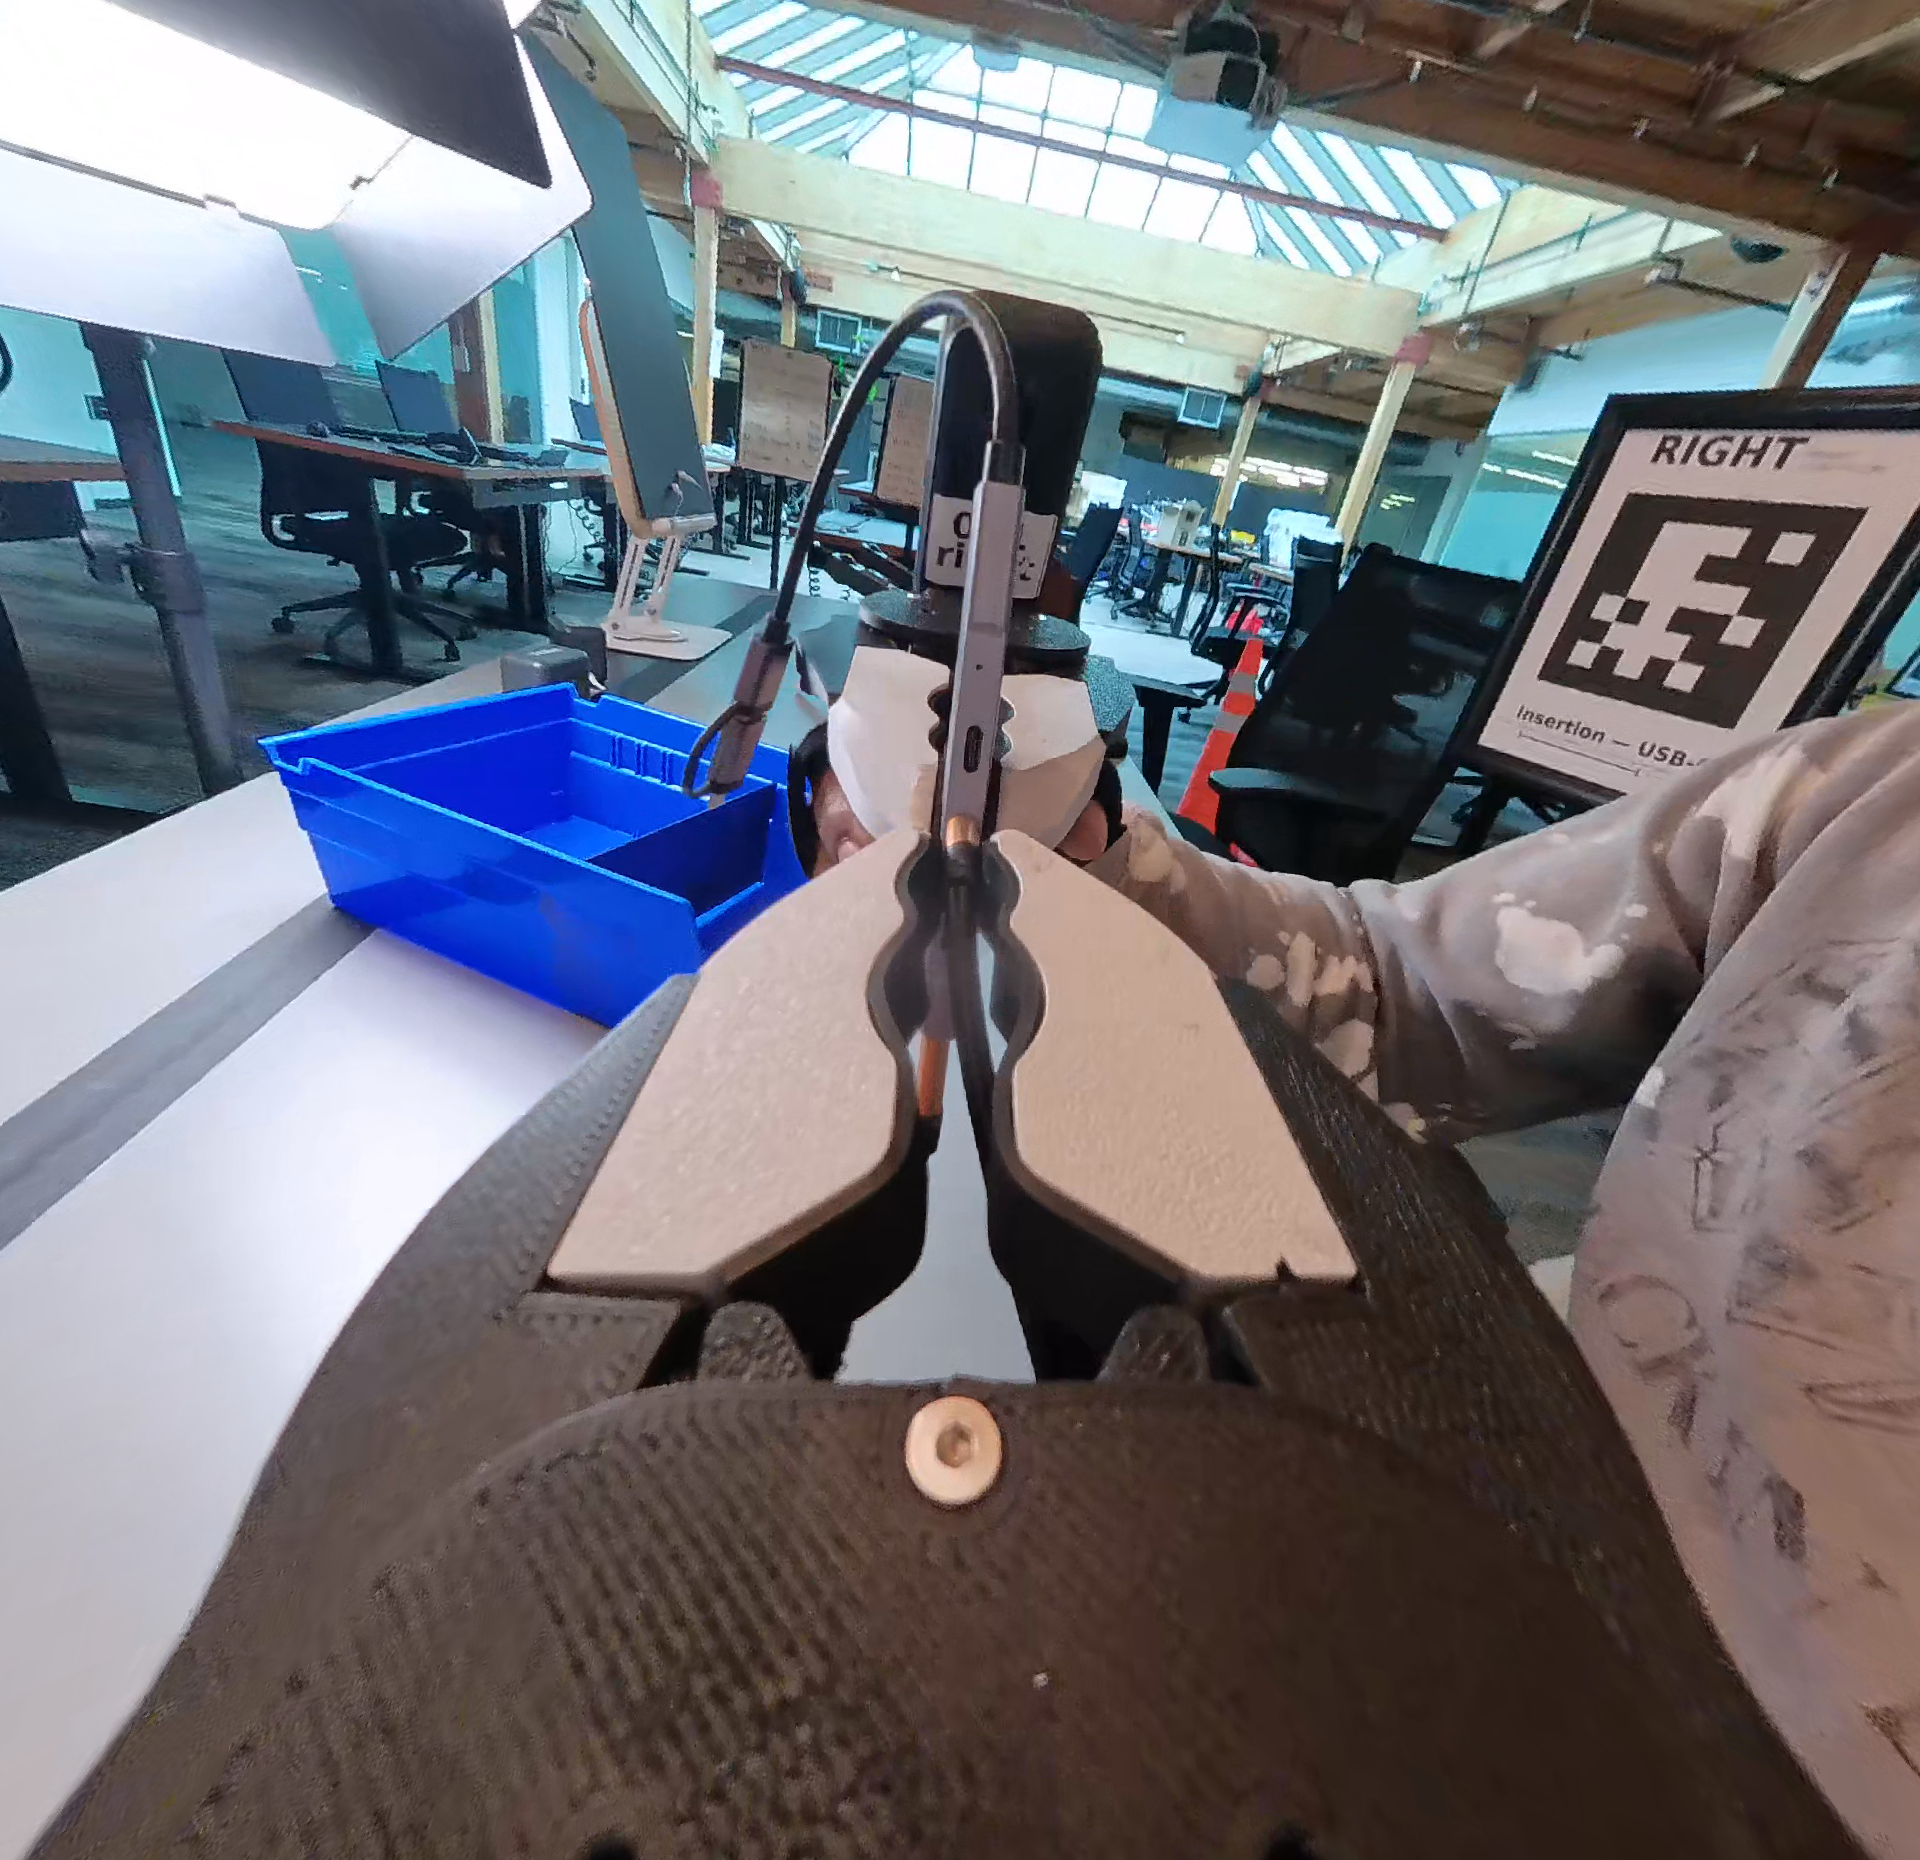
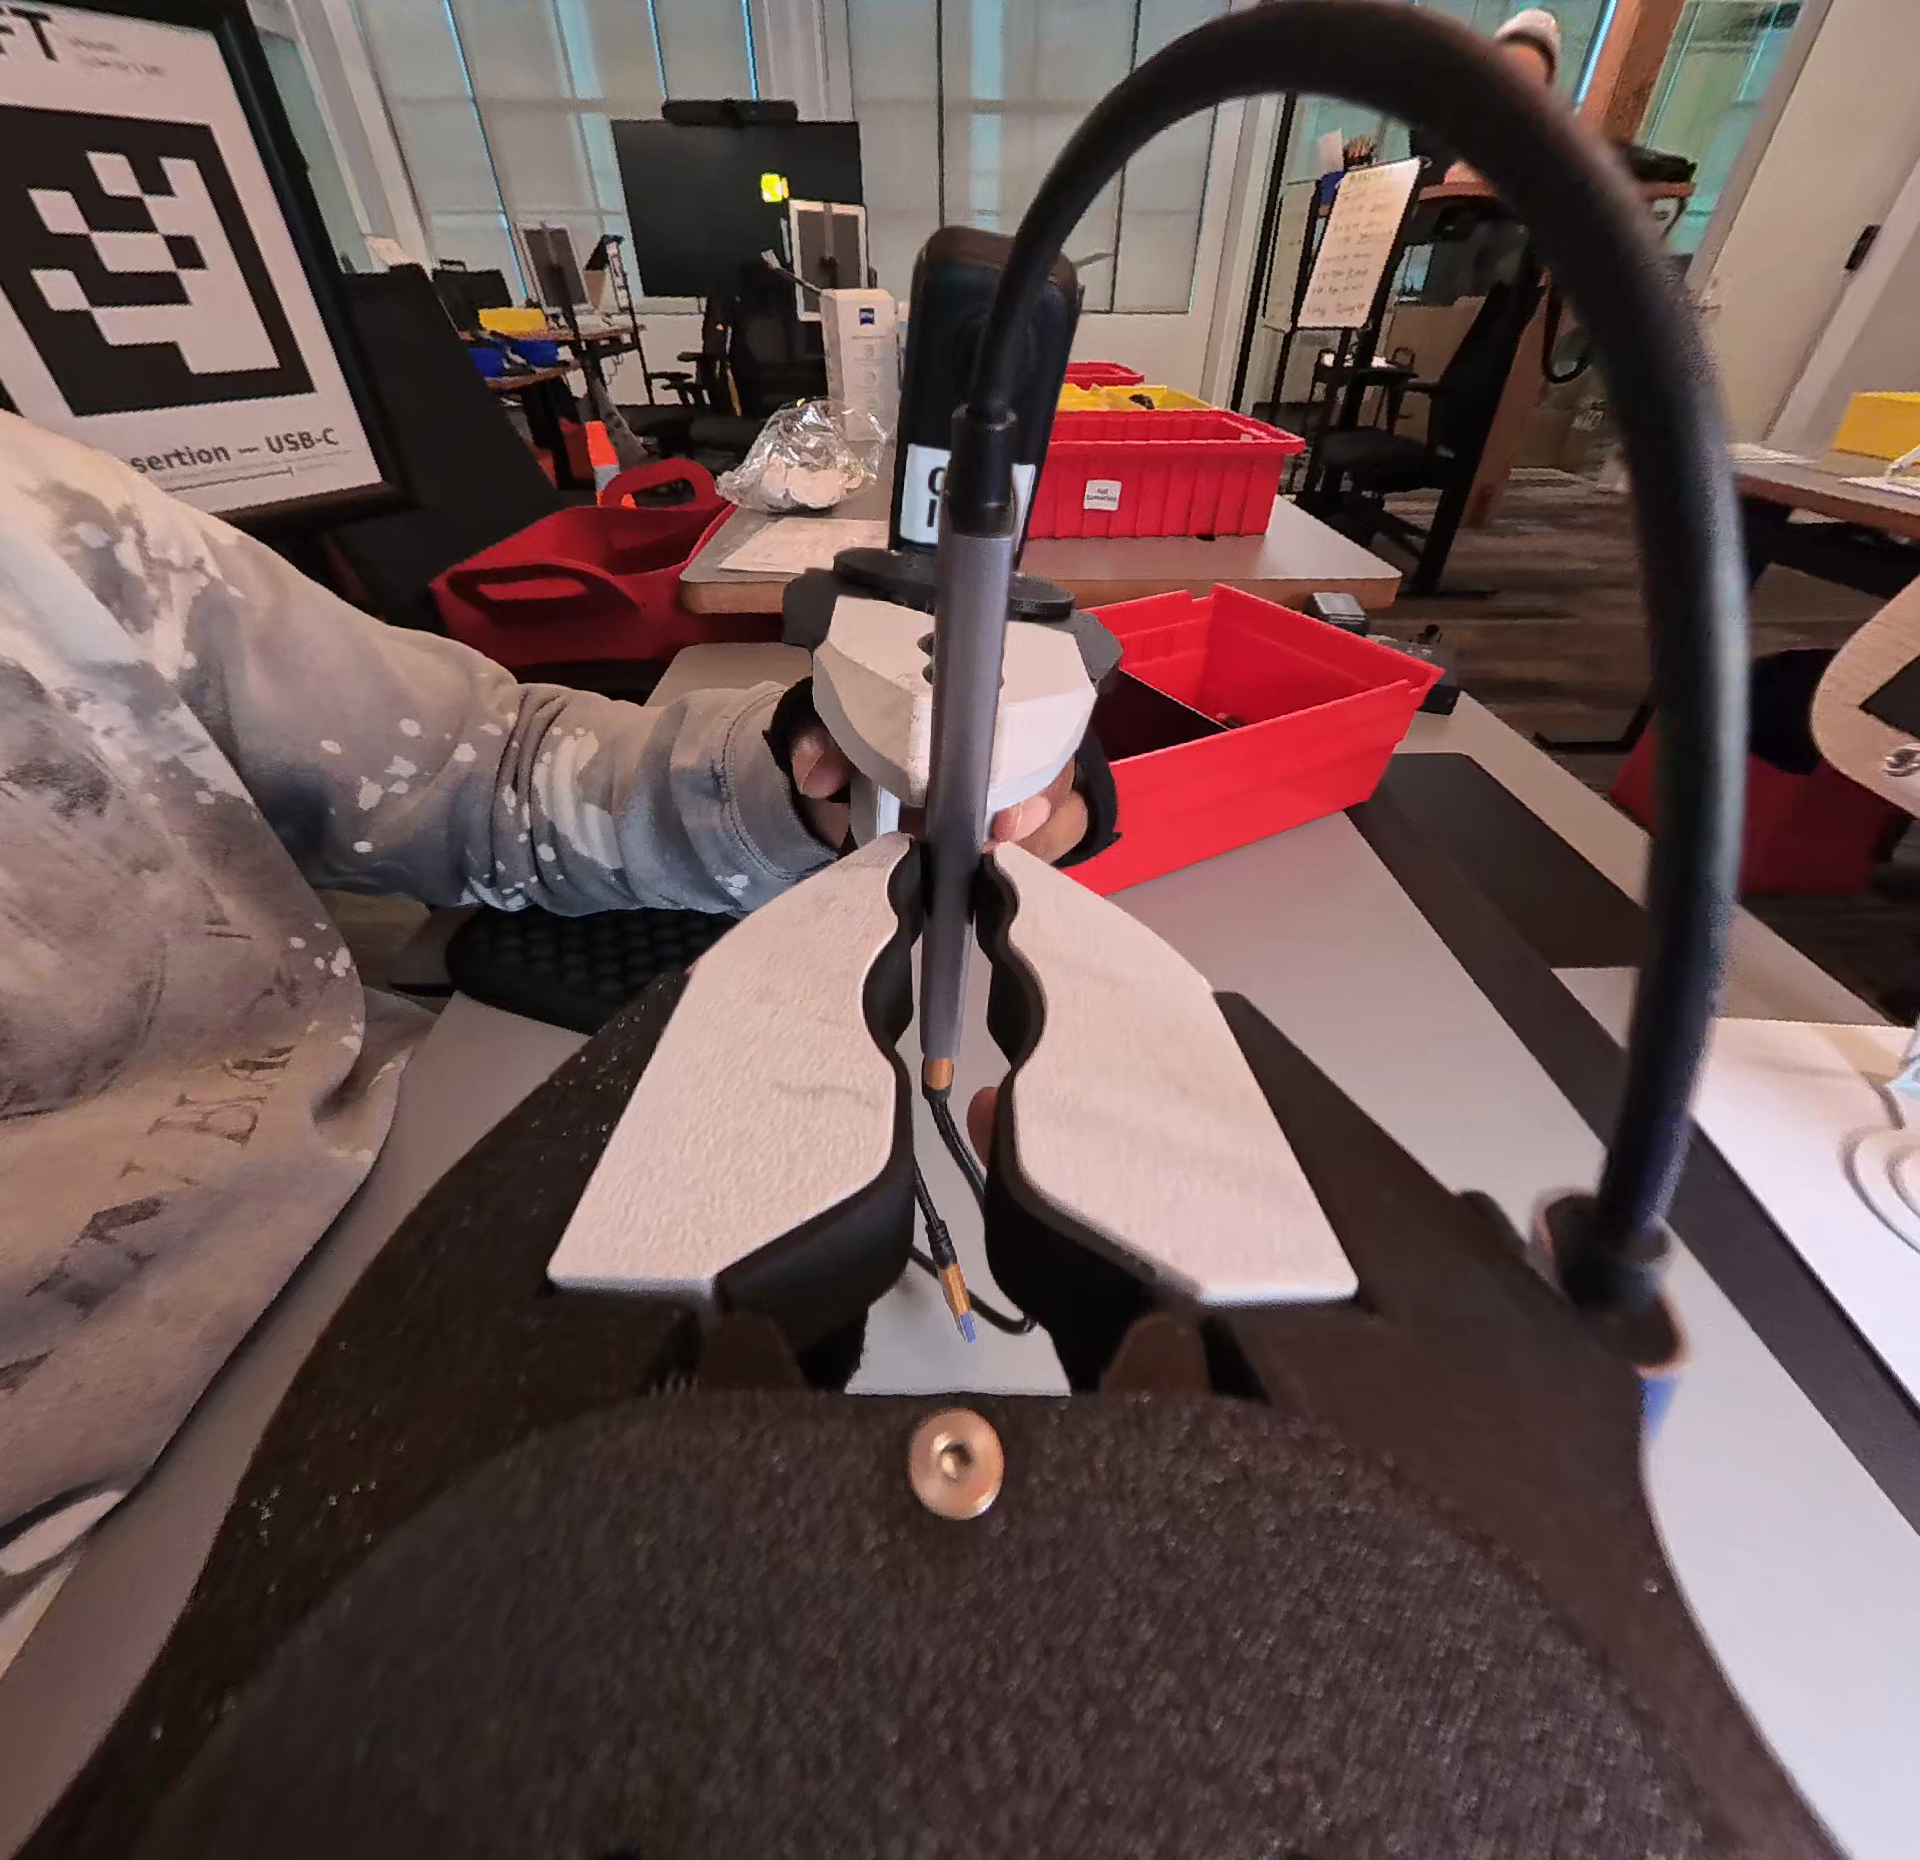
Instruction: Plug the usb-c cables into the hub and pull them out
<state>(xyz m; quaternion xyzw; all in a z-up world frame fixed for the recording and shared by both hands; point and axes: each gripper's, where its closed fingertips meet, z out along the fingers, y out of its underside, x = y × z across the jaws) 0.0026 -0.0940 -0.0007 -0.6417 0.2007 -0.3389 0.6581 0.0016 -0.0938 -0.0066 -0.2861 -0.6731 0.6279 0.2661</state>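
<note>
The 2 grippers faced each other above the table (image 1: 156, 1135). Right gripper (image 2: 948, 865) was clamped on the hub (image 2: 961, 771), held upright. Left gripper (image 1: 961, 849) pinched the cable (image 1: 951, 937) plug just at the hub's lower end. Blue bin (image 1: 499, 844) sat behind.

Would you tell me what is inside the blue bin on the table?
The blue bin shows only dividers and bare floor; its near wall hides the front floor, and a dangling connector covers one spot.
</note>
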